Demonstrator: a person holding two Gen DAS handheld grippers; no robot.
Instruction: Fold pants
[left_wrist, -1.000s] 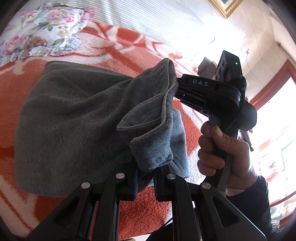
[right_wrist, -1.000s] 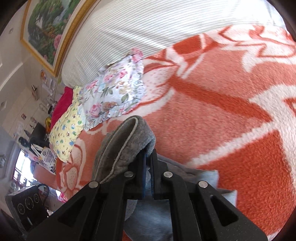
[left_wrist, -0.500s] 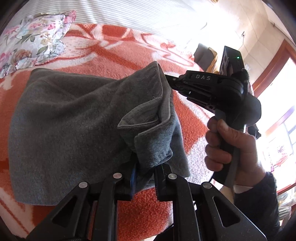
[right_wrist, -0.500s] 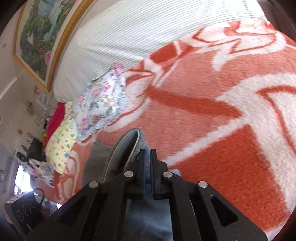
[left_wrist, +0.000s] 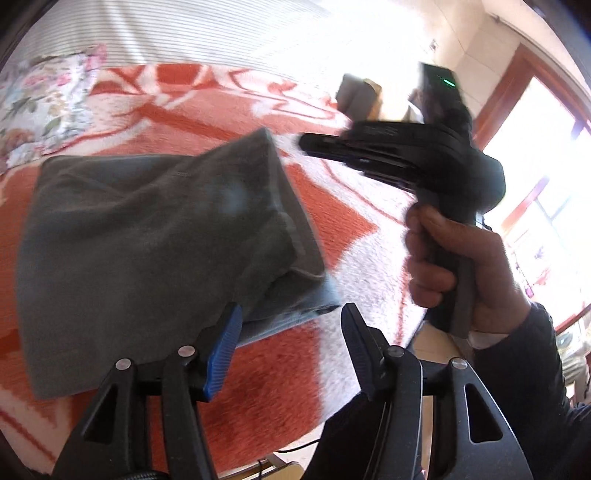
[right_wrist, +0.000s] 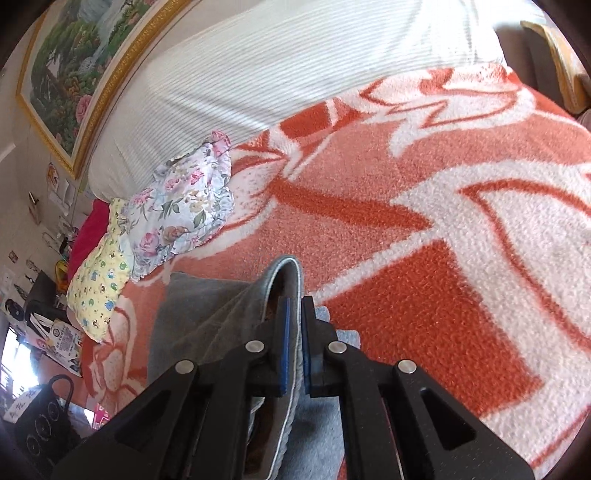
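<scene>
the left view is motion-blurred. left gripper (left_wrist: 291, 332) is opening, jaws spread off the grey pants (left_wrist: 147, 240); right gripper (right_wrist: 293, 332) pinches their hem.

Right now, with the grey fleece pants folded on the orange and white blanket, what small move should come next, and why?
Probably opening the right hand-held gripper. Its pads look shut on the hem of the grey fleece pants, while the left hand-held gripper is opening and already clear of the cloth. The fold lies on the orange and white blanket, so letting go should finish it.

Black hand-held gripper (left_wrist: 291, 343), blue pads (left_wrist: 221, 350), dark sleeve (left_wrist: 535, 354)
</scene>
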